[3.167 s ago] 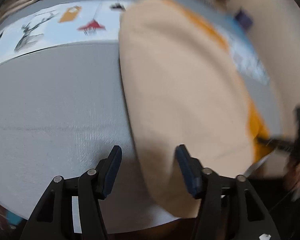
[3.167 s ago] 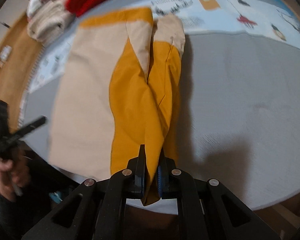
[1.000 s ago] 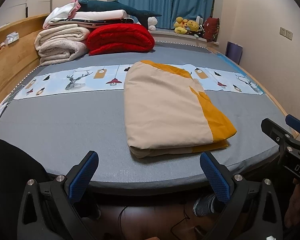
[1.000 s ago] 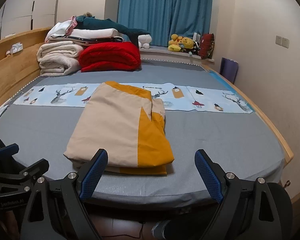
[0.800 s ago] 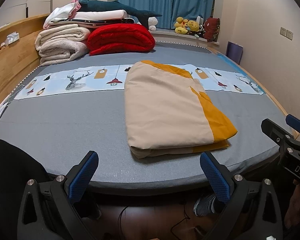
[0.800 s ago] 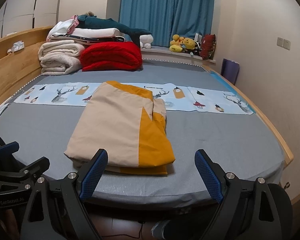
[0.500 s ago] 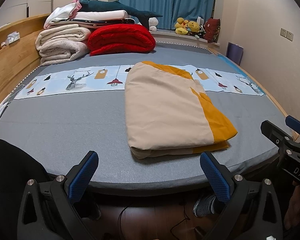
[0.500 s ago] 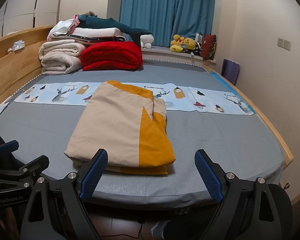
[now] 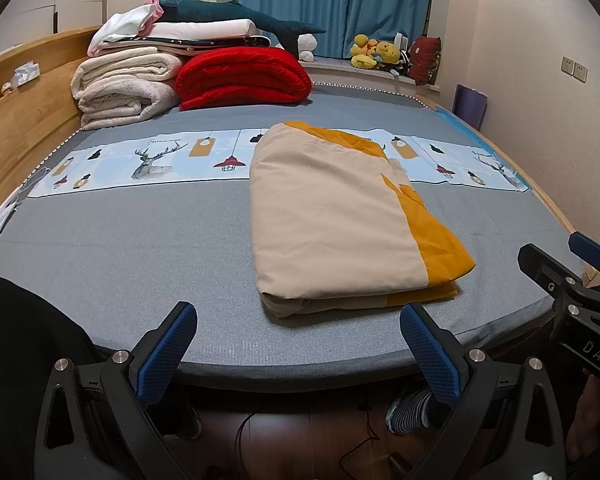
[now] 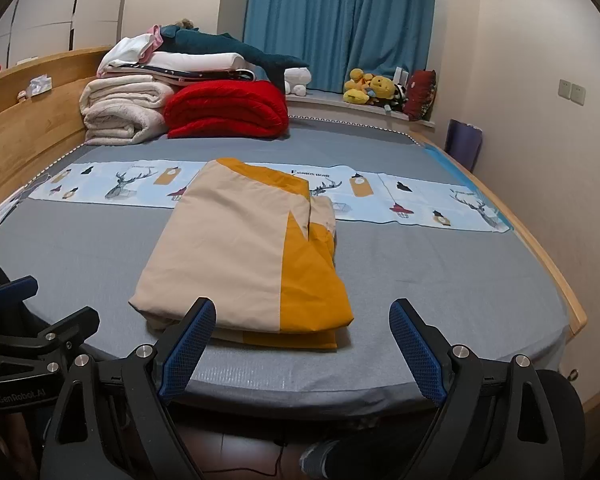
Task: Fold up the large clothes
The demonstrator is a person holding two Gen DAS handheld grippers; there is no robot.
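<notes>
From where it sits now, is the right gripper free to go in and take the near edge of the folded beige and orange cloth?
Probably yes. The right gripper is open and empty, just short of the folded cloth, with only bare grey bed cover between them.

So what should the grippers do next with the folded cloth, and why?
Probably nothing more than lifting away. The cloth already lies folded flat on the bed, and both the left gripper and right gripper are open, empty and clear of it.
</notes>
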